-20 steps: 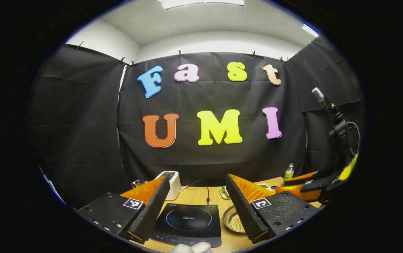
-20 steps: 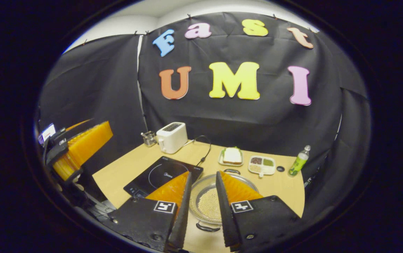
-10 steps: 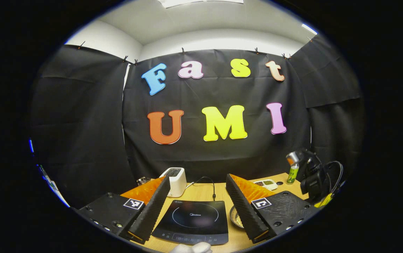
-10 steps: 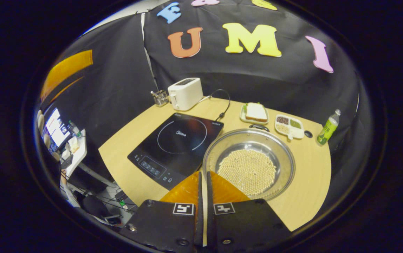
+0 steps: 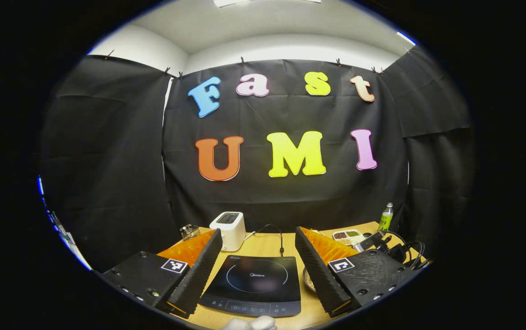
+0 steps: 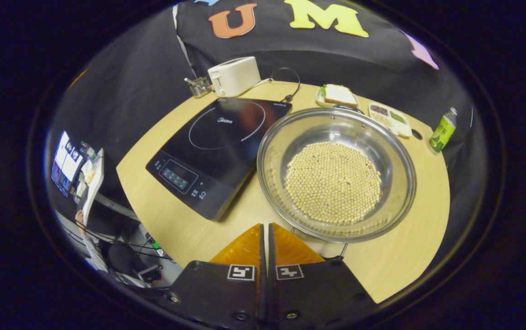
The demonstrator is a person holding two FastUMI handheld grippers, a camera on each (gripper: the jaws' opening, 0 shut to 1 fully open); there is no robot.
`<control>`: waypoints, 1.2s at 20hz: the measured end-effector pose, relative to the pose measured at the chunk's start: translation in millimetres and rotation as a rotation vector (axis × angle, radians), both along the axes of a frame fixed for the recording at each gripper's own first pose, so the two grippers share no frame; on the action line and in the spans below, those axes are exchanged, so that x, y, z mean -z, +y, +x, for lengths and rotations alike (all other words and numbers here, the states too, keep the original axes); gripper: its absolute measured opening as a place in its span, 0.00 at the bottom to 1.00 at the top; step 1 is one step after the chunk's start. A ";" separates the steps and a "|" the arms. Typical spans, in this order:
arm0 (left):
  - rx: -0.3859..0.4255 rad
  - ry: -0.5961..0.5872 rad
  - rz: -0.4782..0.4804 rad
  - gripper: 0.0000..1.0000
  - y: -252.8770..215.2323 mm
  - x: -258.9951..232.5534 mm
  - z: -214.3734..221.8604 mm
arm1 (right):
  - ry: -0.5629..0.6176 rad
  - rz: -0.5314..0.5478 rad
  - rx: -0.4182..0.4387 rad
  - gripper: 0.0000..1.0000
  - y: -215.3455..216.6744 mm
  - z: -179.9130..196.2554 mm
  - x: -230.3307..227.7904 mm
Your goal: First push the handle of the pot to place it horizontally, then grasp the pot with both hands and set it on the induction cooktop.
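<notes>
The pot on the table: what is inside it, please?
The pot holds a flat round layer of small pale beads covering its middle. Bare metal shows around them. The bottom under the beads is covered, so it cannot be seen.

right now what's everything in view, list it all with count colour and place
round steel pot: 1, silver, holding pale beans, right of cooktop
flat induction cooktop: 1, black, table centre-left
boxy toaster: 1, white, back of table
sandwich plate: 1, white, behind pot
divided snack tray: 1, white, back right
plastic bottle: 1, green, far right edge
wooden table: 1, light tan
left gripper: 1, open, above cooktop
right gripper: 1, shut, at pot's near handle
</notes>
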State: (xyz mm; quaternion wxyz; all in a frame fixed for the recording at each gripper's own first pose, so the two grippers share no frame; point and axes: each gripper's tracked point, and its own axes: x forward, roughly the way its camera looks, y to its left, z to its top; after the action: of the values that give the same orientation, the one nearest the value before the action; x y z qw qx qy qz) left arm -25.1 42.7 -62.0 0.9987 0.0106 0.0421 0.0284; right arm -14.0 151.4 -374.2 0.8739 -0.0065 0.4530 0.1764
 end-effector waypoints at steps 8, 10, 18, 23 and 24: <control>-0.001 0.012 0.000 0.96 0.0 3.9 3.5 | 0.043 0.023 0.022 0.00 -2.5 1.8 13.4; 0.001 0.013 0.005 0.96 -1.5 4.2 4.1 | 0.061 0.034 0.041 0.01 -7.2 -0.6 17.3; 0.026 0.015 -0.004 0.96 -11.8 5.7 12.0 | 0.086 0.020 0.135 0.04 -50.6 -8.2 29.1; 0.039 0.014 -0.012 0.95 -16.5 6.4 17.0 | 0.078 -0.017 0.190 0.01 -84.0 -6.0 32.2; 0.040 0.012 -0.017 0.95 -16.8 5.2 16.8 | 0.077 -0.024 0.211 0.00 -91.9 -4.5 32.2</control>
State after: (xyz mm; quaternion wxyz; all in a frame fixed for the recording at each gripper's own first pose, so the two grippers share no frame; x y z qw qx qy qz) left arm -8.3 25.9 -67.2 0.9988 0.0031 0.0480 0.0079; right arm -18.5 59.5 -406.4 0.8693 0.0376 0.4866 0.0781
